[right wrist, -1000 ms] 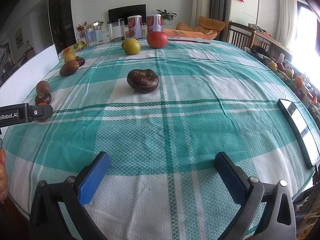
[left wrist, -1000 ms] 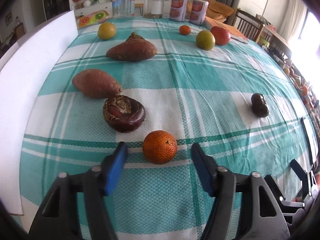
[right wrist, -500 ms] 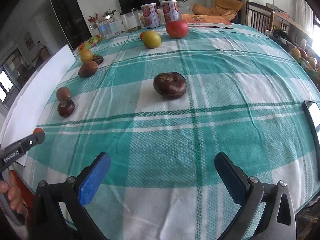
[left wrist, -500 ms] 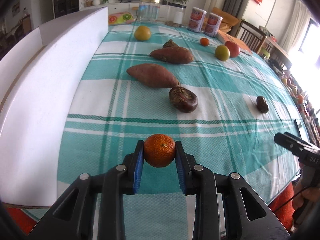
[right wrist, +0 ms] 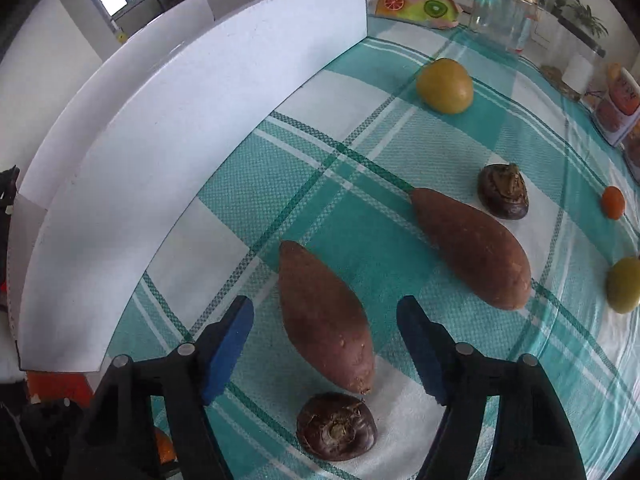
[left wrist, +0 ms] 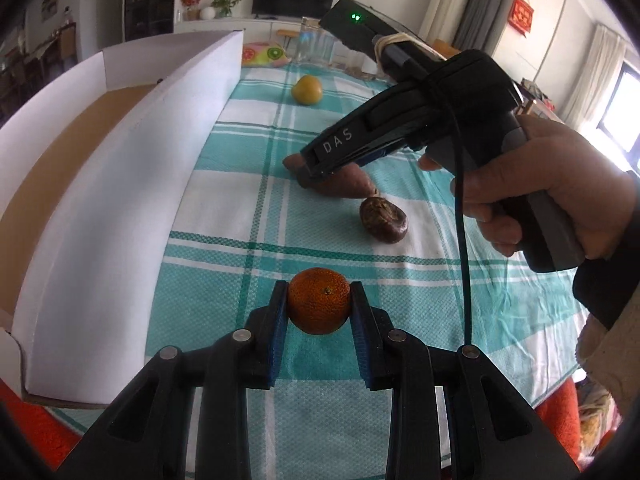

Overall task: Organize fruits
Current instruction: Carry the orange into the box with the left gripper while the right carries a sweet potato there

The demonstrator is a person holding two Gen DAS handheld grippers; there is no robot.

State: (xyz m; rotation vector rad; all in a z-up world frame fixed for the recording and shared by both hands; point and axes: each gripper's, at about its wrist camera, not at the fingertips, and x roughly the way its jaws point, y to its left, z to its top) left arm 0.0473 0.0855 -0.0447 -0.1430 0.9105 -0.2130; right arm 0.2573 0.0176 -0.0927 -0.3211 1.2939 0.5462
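My left gripper (left wrist: 319, 306) is shut on a small orange tangerine (left wrist: 319, 305) and holds it above the checked tablecloth, beside the white box (left wrist: 132, 184). My right gripper (right wrist: 325, 332) is open and hovers over a near sweet potato (right wrist: 322, 314), one finger on each side; its body also shows in the left wrist view (left wrist: 420, 120). A second sweet potato (right wrist: 472, 252) lies farther right. A dark brown water chestnut (right wrist: 336, 426) sits just below the right gripper and shows in the left wrist view (left wrist: 383, 221).
The long white box wall (right wrist: 192, 128) runs along the left. A yellow fruit (right wrist: 445, 86), another water chestnut (right wrist: 503, 192), a small tangerine (right wrist: 613, 202) and a green-yellow fruit (right wrist: 623, 285) lie farther out. A glass jar (right wrist: 504, 10) stands at the back.
My left gripper closed on the tangerine and lifted it back toward the box. My right gripper swung left across the table from the lone chestnut to above the near sweet potato.
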